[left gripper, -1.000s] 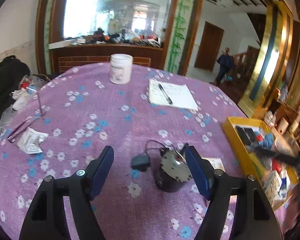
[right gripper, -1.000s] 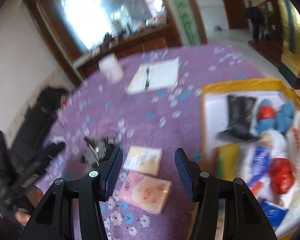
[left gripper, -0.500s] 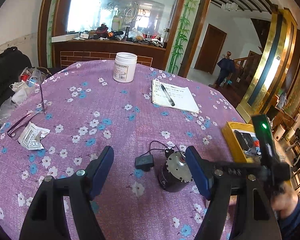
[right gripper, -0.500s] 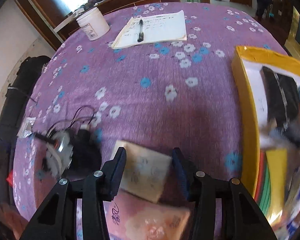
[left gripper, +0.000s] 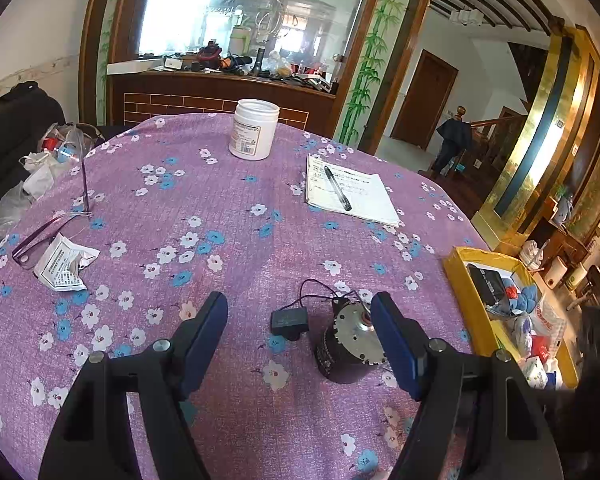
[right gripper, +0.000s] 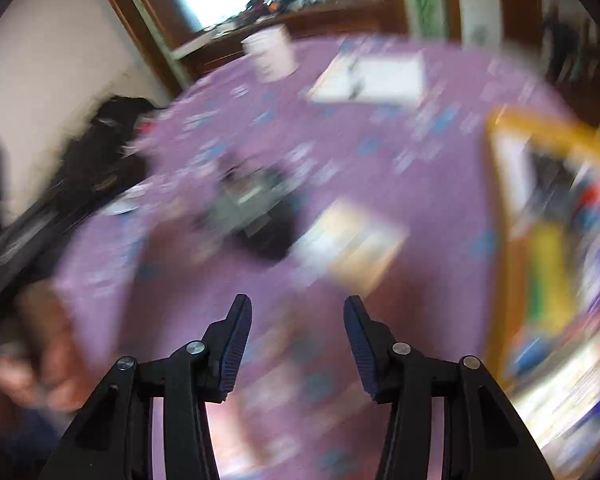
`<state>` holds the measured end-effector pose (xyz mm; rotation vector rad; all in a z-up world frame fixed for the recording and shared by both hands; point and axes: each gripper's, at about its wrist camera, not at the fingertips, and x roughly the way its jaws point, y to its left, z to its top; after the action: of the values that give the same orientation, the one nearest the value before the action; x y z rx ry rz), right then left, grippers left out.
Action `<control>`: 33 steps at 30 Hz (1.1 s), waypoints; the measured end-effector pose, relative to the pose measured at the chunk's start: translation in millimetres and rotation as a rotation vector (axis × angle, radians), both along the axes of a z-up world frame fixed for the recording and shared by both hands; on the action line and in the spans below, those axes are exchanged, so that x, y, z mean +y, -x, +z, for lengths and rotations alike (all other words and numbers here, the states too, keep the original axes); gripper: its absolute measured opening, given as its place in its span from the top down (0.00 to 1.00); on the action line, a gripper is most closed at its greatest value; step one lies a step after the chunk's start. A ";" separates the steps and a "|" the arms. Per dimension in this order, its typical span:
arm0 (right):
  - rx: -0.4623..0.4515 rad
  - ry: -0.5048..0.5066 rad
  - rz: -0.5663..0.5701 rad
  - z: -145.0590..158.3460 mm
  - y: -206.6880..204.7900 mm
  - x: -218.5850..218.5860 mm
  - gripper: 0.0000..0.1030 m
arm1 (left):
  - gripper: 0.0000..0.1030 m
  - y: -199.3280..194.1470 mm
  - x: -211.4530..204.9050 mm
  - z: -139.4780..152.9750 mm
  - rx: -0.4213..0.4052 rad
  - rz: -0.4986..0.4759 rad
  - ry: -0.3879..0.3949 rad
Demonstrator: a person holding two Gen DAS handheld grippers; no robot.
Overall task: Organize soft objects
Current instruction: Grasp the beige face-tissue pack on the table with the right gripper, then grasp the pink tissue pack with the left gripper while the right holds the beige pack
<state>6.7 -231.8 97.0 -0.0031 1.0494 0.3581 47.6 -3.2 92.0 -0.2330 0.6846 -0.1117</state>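
Surface: round table under purple flowered cloth (left gripper: 236, 208); wooden counter and doorway beyond.
Far side: white jar (left gripper: 254, 129), notepad (left gripper: 350, 196) with pen.
Near centre: small motor (left gripper: 346, 346) with wired black block.
Right edge: yellow box (left gripper: 458, 280) of soft packs, partly cut off.
Left gripper (left gripper: 300, 340): spread wide, nothing pinched; motor just inside right finger.
Right gripper (right gripper: 298, 340): jaws opening, nothing between.
Tissue pack (right gripper: 352, 240): on cloth, beyond right gripper, left of box.
Blur: right view smeared, details lost.
Open room: bare cloth mid-table.
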 end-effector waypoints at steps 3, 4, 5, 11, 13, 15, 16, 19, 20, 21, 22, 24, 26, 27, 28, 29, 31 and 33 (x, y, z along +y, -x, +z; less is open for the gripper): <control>0.015 0.157 0.101 -15.4 -27.0 13.1 0.43 | 0.29 -0.8 3.9 -1.1 0.002 0.012 0.004; 0.004 0.191 0.106 -16.2 -31.7 14.7 0.43 | 0.29 -1.3 5.1 -1.4 0.004 0.014 0.008; -0.011 0.213 0.127 -15.3 -36.5 17.0 0.43 | 0.29 -2.1 5.8 -1.7 0.007 0.016 0.010; 0.050 0.234 0.245 -28.8 -54.0 23.5 0.36 | 0.29 -1.6 4.4 -1.4 0.004 0.005 0.009; 0.052 0.240 0.244 -33.3 -56.8 22.5 0.35 | 0.29 -1.1 4.4 -1.2 0.003 0.002 0.010; 0.040 0.233 0.244 -34.3 -56.7 19.4 0.35 | 0.29 -1.3 3.6 -1.6 0.006 -0.001 0.010; 0.033 0.248 0.248 -34.9 -54.7 19.8 0.35 | 0.29 -1.6 3.8 -1.7 0.007 -0.001 0.011; 0.022 0.248 0.219 -36.7 -53.9 20.3 0.35 | 0.29 -2.0 2.6 -2.7 0.011 -0.007 0.015; 0.024 0.249 0.208 -36.7 -55.9 20.2 0.35 | 0.29 -1.8 1.4 -2.8 0.010 -0.010 0.011; 0.023 0.251 0.206 -36.8 -58.6 21.9 0.35 | 0.29 -1.9 0.8 -2.9 0.010 -0.009 0.006; 0.021 0.255 0.210 -36.2 -58.8 23.1 0.35 | 0.29 -2.0 0.3 -3.3 0.009 -0.008 0.002; 0.022 0.276 0.230 -36.1 -58.9 27.1 0.34 | 0.29 -2.7 0.2 -3.9 0.012 -0.007 0.004; 0.018 0.286 0.223 -36.7 -62.5 28.1 0.34 | 0.29 -2.8 -0.6 -5.1 0.018 -0.008 0.008; 0.025 0.280 0.220 -37.7 -64.4 28.0 0.34 | 0.29 -3.1 -0.5 -5.3 0.020 -0.011 0.009; 0.035 0.270 0.218 -39.8 -66.4 27.3 0.34 | 0.29 -2.6 -1.2 -5.4 0.019 -0.012 0.006; 0.047 0.254 0.209 -42.4 -67.3 25.9 0.36 | 0.29 -2.4 -0.7 -5.1 0.018 -0.011 0.003; 0.058 0.227 0.195 -44.7 -64.5 23.7 0.48 | 0.29 -1.8 -0.2 -4.8 0.017 -0.012 0.006; 0.046 0.208 0.163 -41.9 -56.2 20.3 0.52 | 0.29 -0.9 1.2 -4.0 0.016 -0.012 0.012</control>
<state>62.9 -211.5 55.1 -0.2685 1.1311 0.3961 48.4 -2.0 88.0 -0.2415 0.7011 -0.1261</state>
